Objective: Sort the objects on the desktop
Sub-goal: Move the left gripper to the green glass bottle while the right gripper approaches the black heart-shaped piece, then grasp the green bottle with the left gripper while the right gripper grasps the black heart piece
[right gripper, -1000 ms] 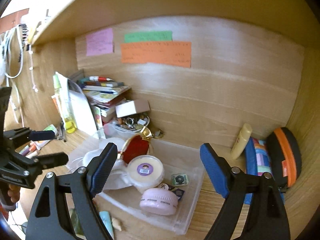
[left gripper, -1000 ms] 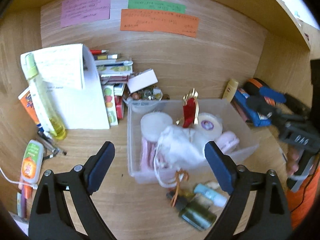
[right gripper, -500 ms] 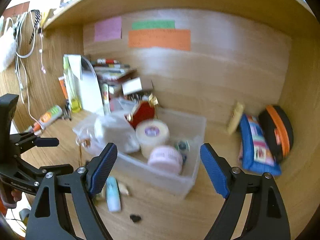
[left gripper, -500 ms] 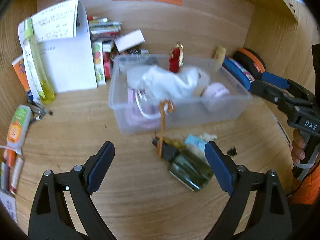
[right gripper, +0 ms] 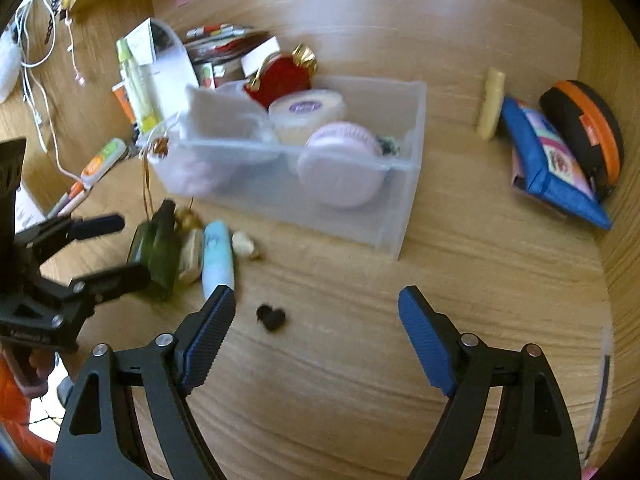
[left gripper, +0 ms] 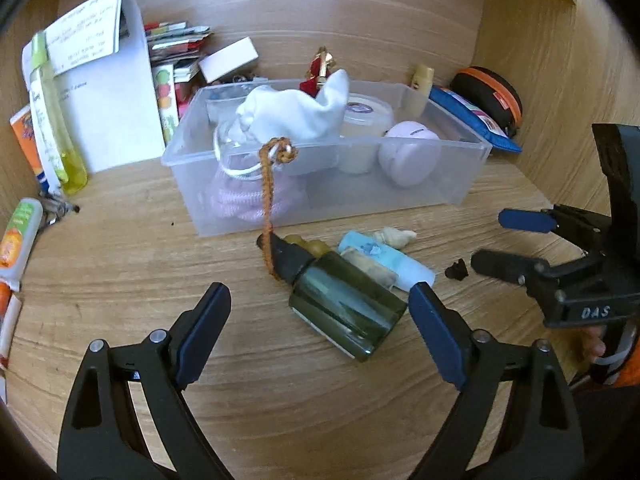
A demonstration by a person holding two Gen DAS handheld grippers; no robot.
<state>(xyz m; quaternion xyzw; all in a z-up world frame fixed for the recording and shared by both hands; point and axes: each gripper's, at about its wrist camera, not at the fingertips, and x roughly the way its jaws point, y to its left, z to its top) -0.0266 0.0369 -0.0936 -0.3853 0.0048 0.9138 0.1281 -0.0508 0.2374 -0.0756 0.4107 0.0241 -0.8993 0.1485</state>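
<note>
A dark green glass bottle [left gripper: 344, 304] lies on its side on the wooden desk, in front of a clear plastic bin [left gripper: 440, 176]. My left gripper [left gripper: 318, 300] hovers low over it, and the bottle's base lies between the fingers, untouched, while the jaws are closing. A light blue tube [left gripper: 384, 260] lies against the bottle. An orange cord [left gripper: 267, 200] runs from the bin's rim to the bottle's cap. My right gripper [right gripper: 316, 298] stands open above the bare desk. A small black scrap [right gripper: 272, 316] lies just ahead of its left finger. The bin holds a white cloth [left gripper: 296, 112] and a pink round case [left gripper: 408, 152].
A blue pouch [right gripper: 548, 160], an orange-and-black case [right gripper: 588, 128] and a cream tube [right gripper: 490, 104] lie at the right wall. A yellow-green bottle [left gripper: 56, 120], white paper [left gripper: 104, 112] and stacked books [left gripper: 176, 40] crowd the back left. Pens and an orange-green tube [left gripper: 16, 236] lie at the left edge.
Both grippers have sunk toward the desk and tilted further down. The green bottle has come between the left fingers, and the black scrap now lies near the right gripper.
</note>
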